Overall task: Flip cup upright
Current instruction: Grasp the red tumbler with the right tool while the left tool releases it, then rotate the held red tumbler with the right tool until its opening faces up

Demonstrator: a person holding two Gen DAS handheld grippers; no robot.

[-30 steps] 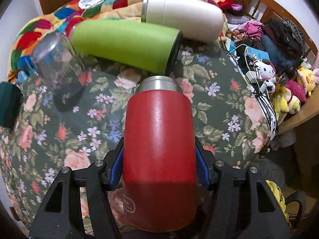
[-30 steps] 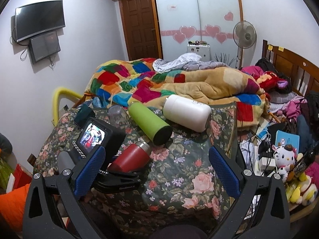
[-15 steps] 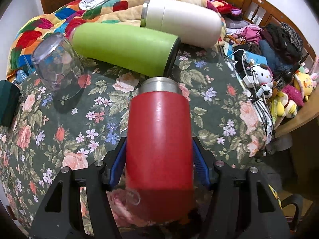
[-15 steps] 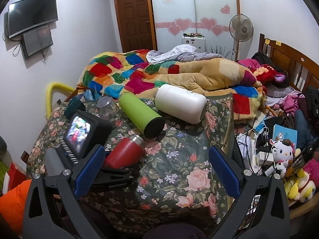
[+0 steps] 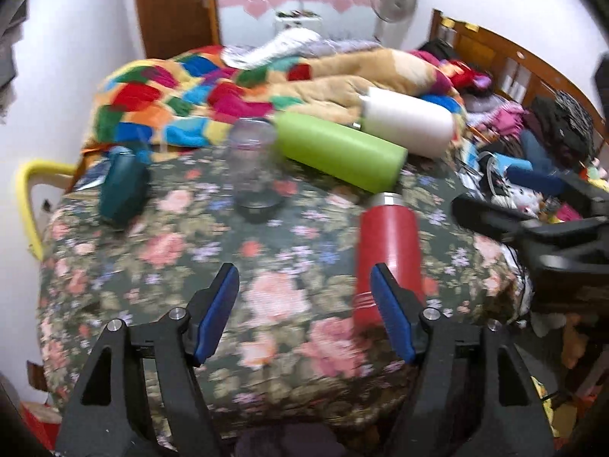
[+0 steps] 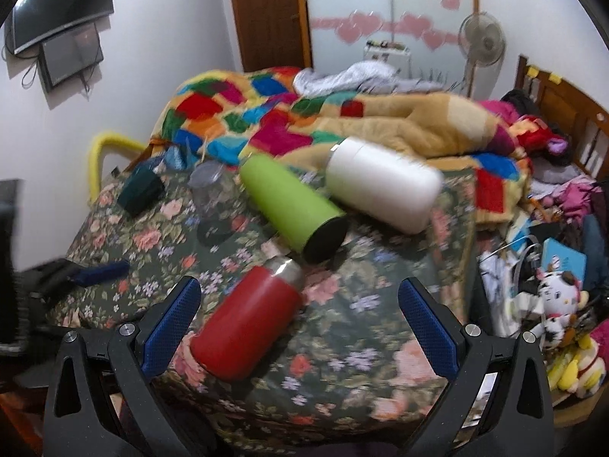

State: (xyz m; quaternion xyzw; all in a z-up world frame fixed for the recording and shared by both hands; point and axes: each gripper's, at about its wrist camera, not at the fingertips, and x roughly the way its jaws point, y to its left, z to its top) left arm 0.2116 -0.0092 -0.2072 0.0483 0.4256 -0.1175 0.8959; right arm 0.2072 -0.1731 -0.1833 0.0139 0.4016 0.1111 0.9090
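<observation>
Red cup [image 6: 251,320] lies on its side on the floral cover [image 6: 342,342], steel rim toward the green bottle; nothing grips it. In the left wrist view the same cup [image 5: 388,255] sits just beyond the right blue pad.

Left to right in the right wrist view: dark teal cup [image 6: 140,189] on its side near the far left edge; clear glass [image 6: 207,190] beside it; green bottle [image 6: 295,211] lying with its dark end toward the camera; white bottle [image 6: 384,184] lying against the patchwork blanket [image 6: 266,114].

Left gripper [image 5: 304,312]: jaws spread wide, nothing between them. Right gripper [image 6: 298,327]: jaws likewise spread, with the red cup lying between and ahead of them, no pad contact visible. Both views blurred.
</observation>
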